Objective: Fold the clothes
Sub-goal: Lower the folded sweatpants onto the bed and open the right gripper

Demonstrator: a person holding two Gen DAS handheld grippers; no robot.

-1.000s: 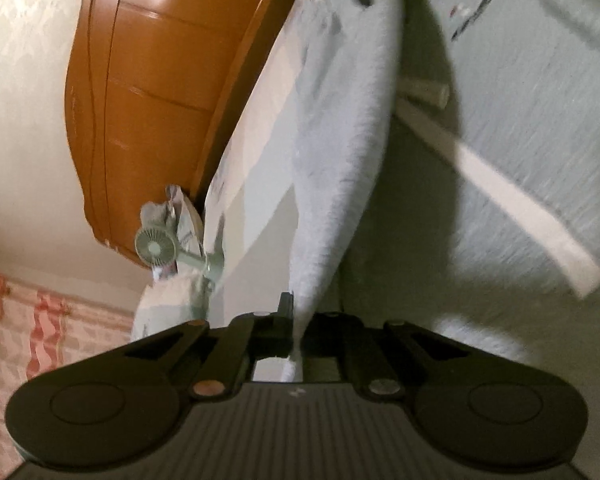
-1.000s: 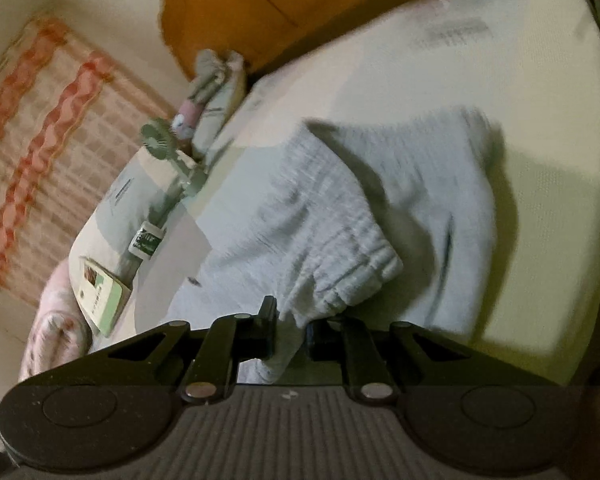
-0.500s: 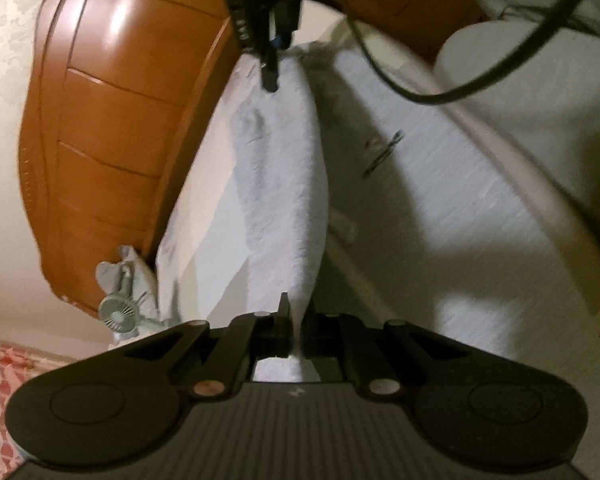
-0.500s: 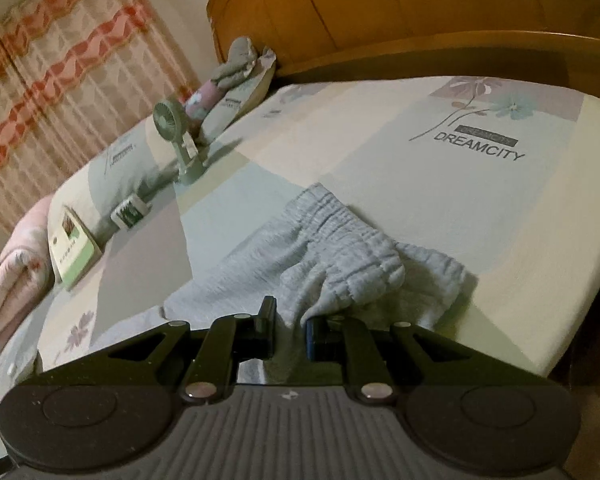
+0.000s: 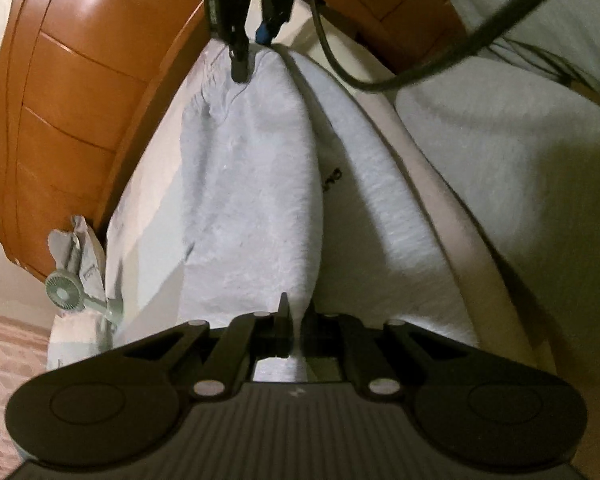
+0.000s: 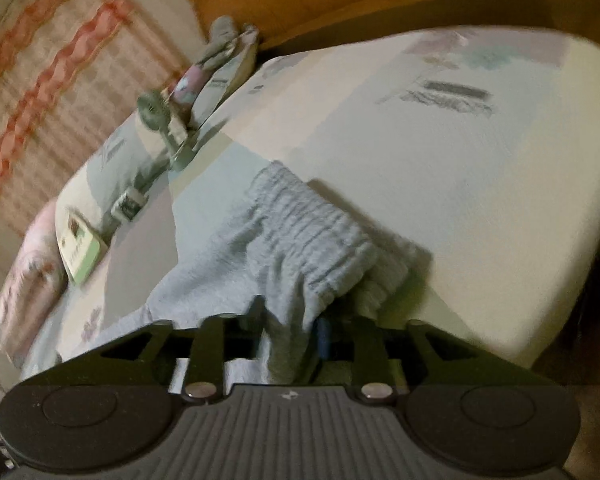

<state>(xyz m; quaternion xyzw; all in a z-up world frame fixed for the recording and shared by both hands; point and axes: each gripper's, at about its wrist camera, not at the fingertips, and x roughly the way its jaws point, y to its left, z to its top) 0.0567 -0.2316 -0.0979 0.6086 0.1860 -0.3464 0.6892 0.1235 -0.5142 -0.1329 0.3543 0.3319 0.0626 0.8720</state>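
Note:
Pale grey sweatpants (image 5: 252,184) lie stretched lengthwise along the bed sheet (image 6: 480,200). My left gripper (image 5: 296,320) is shut on the near end of the cloth, which is pinched between its tips. At the far end, the right gripper (image 5: 254,54) stands over the gathered elastic waistband (image 6: 312,236), which rests on the sheet near the bed's corner. In the right wrist view my right gripper (image 6: 290,320) has its jaws opening. A fold of the grey cloth still hangs loosely between the fingers (image 6: 257,312), which no longer pinch it.
A wooden headboard (image 5: 80,92) lines the bed's far side. A small green fan (image 6: 156,108), a pillow (image 6: 220,68), a small box (image 6: 128,208), a green book (image 6: 80,248) and a pink blanket (image 6: 24,292) sit at the left. A black cable (image 5: 420,68) and a person's pale clothing (image 5: 520,152) are at the right.
The right gripper's jaws have spread apart and let go of the waistband, which now rests on the sheet. The left gripper stays shut on the cloth, and the pants lie flatter and wider.

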